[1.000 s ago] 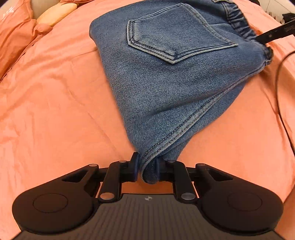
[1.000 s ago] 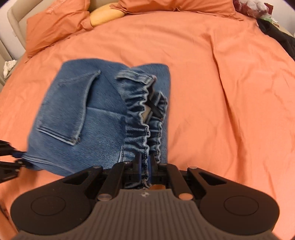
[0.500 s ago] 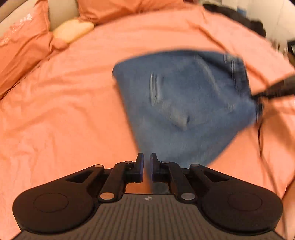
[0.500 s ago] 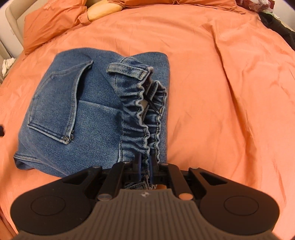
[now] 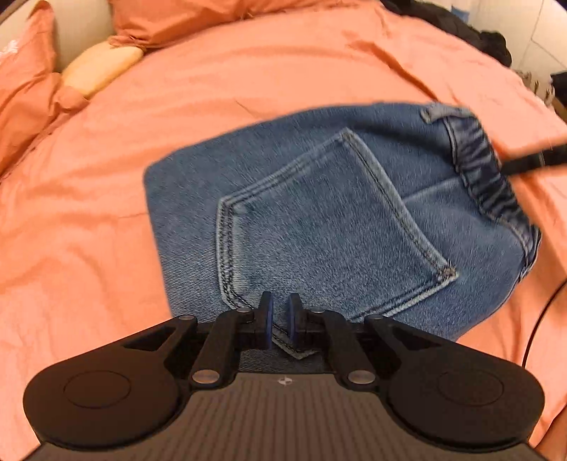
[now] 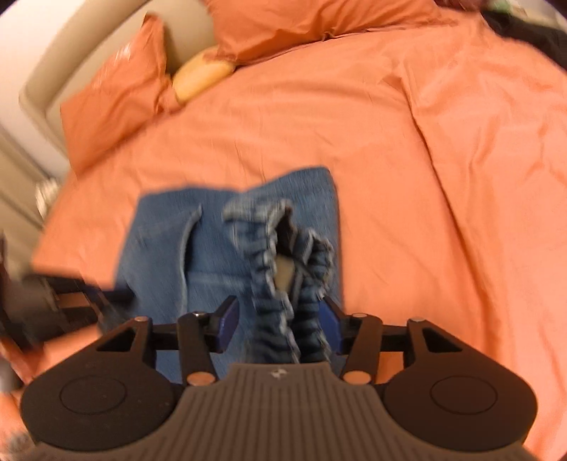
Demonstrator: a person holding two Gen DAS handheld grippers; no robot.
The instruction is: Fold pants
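Folded blue jeans [image 5: 319,220] lie on the orange bedspread [image 5: 88,248], back pocket [image 5: 319,230] facing up. My left gripper [image 5: 280,319] hovers over the pocket's near corner, shut with nothing in it. The gathered elastic waistband [image 6: 276,283] runs up between the blue pads of my right gripper [image 6: 278,315], whose jaws are opening; the pads stand apart from the cloth on the left side. One dark finger of the right gripper [image 5: 531,161] shows beside the waistband [image 5: 485,177] in the left wrist view. The left gripper [image 6: 71,298] appears blurred at the jeans' left edge.
Orange pillows [image 5: 28,88] and a yellow cushion [image 5: 102,69] sit at the head of the bed against a beige headboard [image 6: 88,71]. Dark clothing [image 5: 460,28] lies at the far right corner. A thin black cable [image 5: 542,319] trails over the bedspread on the right.
My left gripper let go of the jeans' folded edge, shut, and moved over the back pocket. My right gripper opened off the waistband and tilted upward.
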